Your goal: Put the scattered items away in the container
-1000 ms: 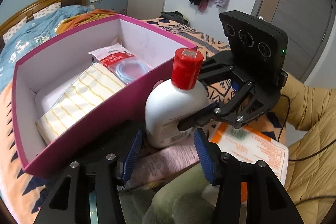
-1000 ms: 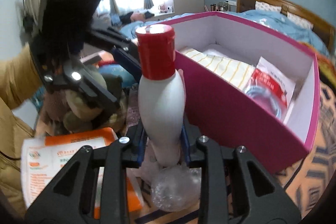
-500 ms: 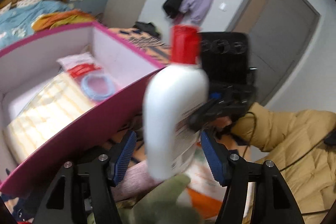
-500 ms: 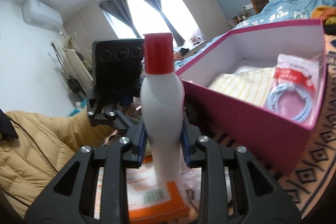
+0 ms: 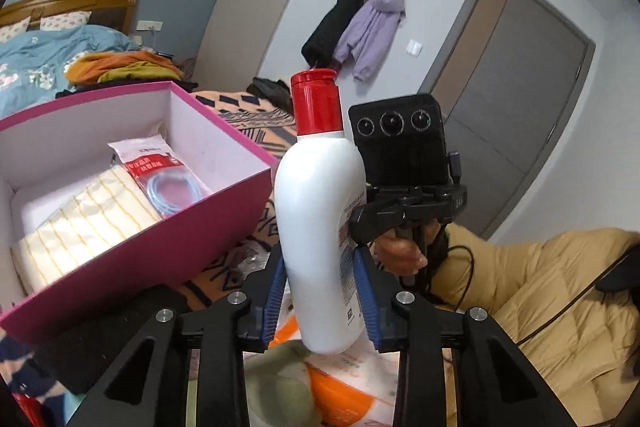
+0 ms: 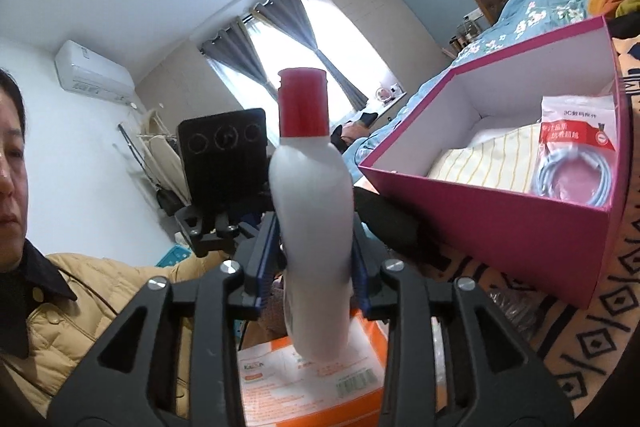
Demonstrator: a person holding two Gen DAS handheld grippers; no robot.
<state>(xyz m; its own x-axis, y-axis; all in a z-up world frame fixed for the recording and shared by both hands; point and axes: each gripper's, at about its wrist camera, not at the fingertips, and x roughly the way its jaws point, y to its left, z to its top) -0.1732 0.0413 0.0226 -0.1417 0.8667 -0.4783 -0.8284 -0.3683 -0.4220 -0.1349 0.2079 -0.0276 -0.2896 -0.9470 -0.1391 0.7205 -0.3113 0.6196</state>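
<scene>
A white bottle [image 5: 316,207] with a red cap stands upright in the air between both grippers, to the right of the pink box [image 5: 160,247]. My left gripper [image 5: 320,279] is closing, and its blue pads press on the bottle's lower sides. My right gripper [image 6: 314,259] holds the same bottle [image 6: 310,195] from the opposite side. Its jaws are easing open, with the pads still against the bottle. Inside the pink box [image 6: 500,223] lie a striped yellow cloth [image 5: 92,211] and a bagged cable [image 5: 160,171].
Under the bottle lie an orange and white pack [image 6: 312,379], a green plush [image 5: 280,379] and crumpled plastic [image 6: 516,311] on a patterned cover. A person in a tan jacket [image 5: 540,287] sits at the right. A bed [image 5: 40,59] lies beyond the box.
The bottle has risen off the clutter with both grippers tilting upward. My left jaws, wide apart before, have closed onto the bottle's sides.
</scene>
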